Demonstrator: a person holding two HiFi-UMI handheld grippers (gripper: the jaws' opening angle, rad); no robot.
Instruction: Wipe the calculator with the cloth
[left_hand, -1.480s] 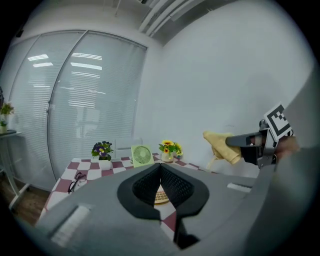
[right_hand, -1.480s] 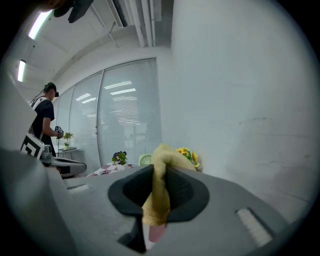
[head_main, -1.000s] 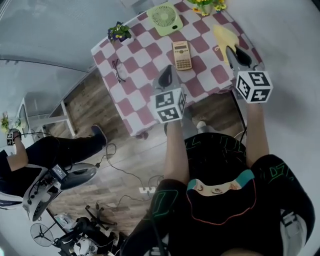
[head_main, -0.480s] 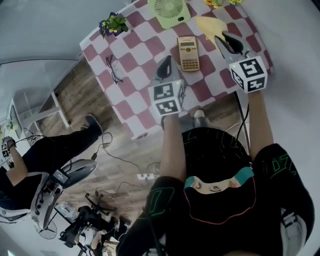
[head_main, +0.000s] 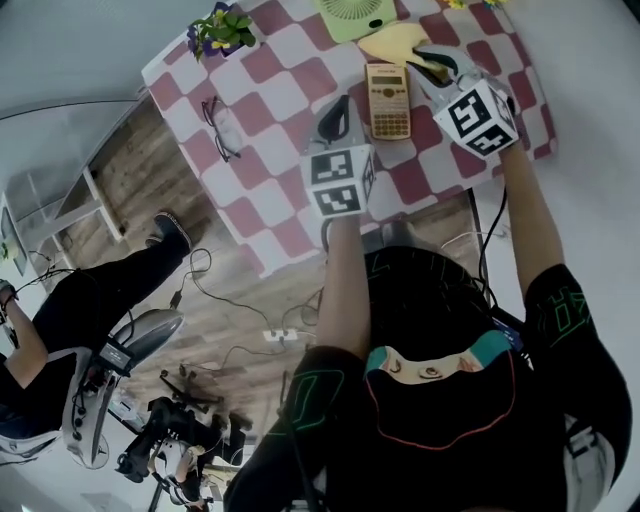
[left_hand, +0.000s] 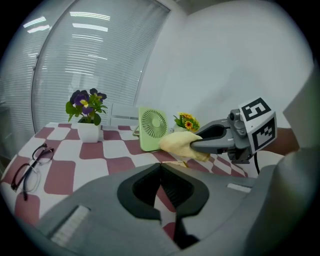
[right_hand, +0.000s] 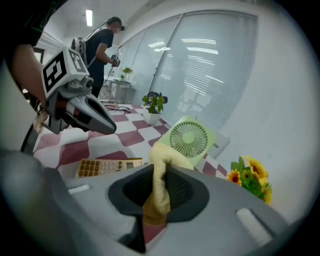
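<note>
A gold calculator (head_main: 389, 100) lies flat on the red-and-white checked table (head_main: 270, 140), also visible in the right gripper view (right_hand: 107, 166). My right gripper (head_main: 432, 65) is shut on the yellow cloth (head_main: 395, 42), which hangs bunched between its jaws (right_hand: 159, 189) just right of the calculator's far end. The cloth (left_hand: 182, 143) shows in the left gripper view, raised above the tabletop. My left gripper (head_main: 338, 115) hovers just left of the calculator, jaws closed and empty (left_hand: 161, 165).
A green desk fan (head_main: 357, 14) stands behind the calculator, a potted purple flower (head_main: 218, 32) at the far left corner, yellow flowers (right_hand: 252, 181) at the far right. Glasses (head_main: 221, 128) lie on the left side. A seated person (head_main: 80, 300) is on the floor side.
My right gripper has swung left with the cloth, from the table's right side to beside the calculator's far end. The left gripper stayed next to the calculator.
</note>
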